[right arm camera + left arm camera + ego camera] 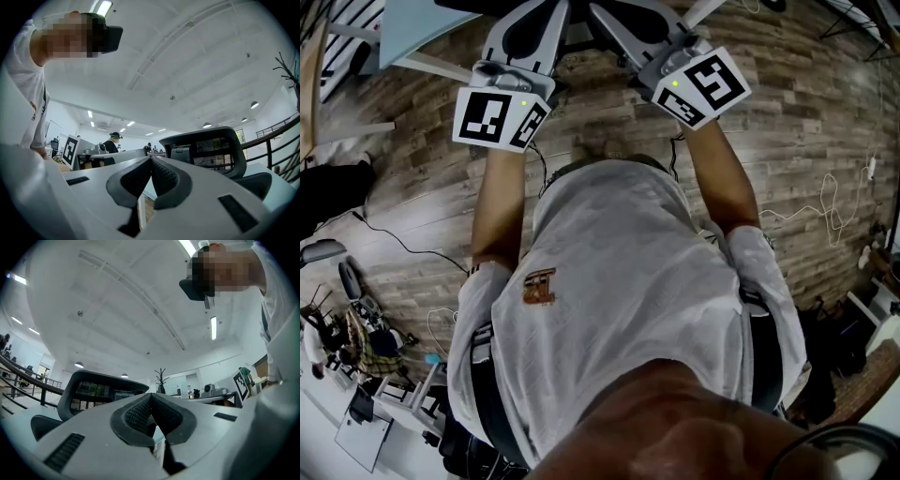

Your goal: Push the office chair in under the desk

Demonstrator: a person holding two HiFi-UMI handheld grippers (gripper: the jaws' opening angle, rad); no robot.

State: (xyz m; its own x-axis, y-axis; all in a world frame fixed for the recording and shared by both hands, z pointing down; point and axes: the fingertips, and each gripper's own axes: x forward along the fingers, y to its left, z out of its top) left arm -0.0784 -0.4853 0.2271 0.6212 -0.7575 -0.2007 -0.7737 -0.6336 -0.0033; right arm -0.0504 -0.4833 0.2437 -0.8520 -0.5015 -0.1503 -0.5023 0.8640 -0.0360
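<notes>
The office chair's black mesh back (93, 391) rises just beyond my left gripper (151, 398), whose jaws are shut with the pads together and nothing between them. From the other side the same chair back (211, 147) stands to the right of my right gripper (151, 160), also shut and empty. In the head view both grippers reach forward at the top: the left gripper (530, 37) and the right gripper (628, 28), with a dark part of the chair (578, 36) between them. A pale blue desk top (422, 23) lies at the top left.
The person's torso fills the middle of the head view, above a wood-plank floor (806, 141). Cables (825, 211) trail on the right, bags and clutter (356, 328) sit lower left. A railing (281, 140) and other desks with people (112, 145) lie beyond.
</notes>
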